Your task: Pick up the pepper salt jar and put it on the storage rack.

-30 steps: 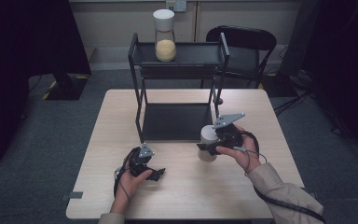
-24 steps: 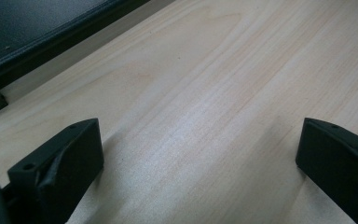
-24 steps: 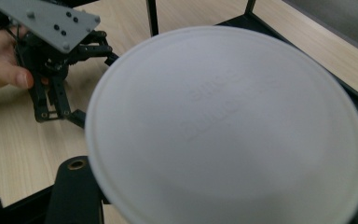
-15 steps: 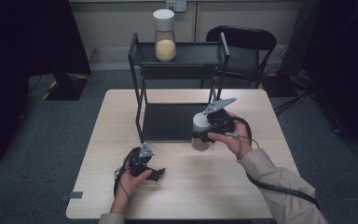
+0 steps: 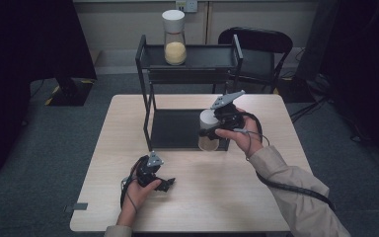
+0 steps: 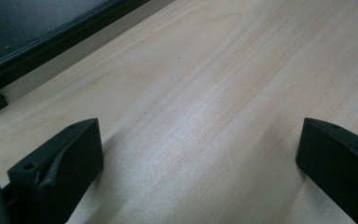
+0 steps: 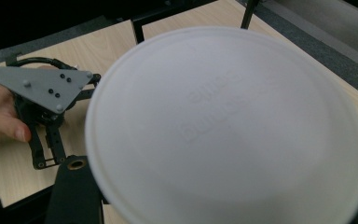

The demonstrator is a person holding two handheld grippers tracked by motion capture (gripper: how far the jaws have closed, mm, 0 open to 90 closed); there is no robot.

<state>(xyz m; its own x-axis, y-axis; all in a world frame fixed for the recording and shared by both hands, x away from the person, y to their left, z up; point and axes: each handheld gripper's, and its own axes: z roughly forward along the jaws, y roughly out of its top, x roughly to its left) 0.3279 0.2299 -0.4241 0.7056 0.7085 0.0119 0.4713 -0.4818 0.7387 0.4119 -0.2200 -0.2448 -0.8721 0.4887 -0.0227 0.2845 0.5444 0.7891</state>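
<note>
The right gripper (image 5: pixel 212 129) pinched a white-lidded jar (image 5: pixel 208 131) at its side, held clear of the table (image 5: pixel 128 123) beside the black rack (image 5: pixel 190 74). The left gripper (image 5: pixel 162 183) rested on the table, jaws spread and empty. Risk: the side grip could let the jar tilt or slip, or the jar could strike the rack's frame near the lower shelf.

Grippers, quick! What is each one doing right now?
Left gripper: open, holding nothing, low over the table.
Right gripper: closed on the white-lidded jar.
</note>
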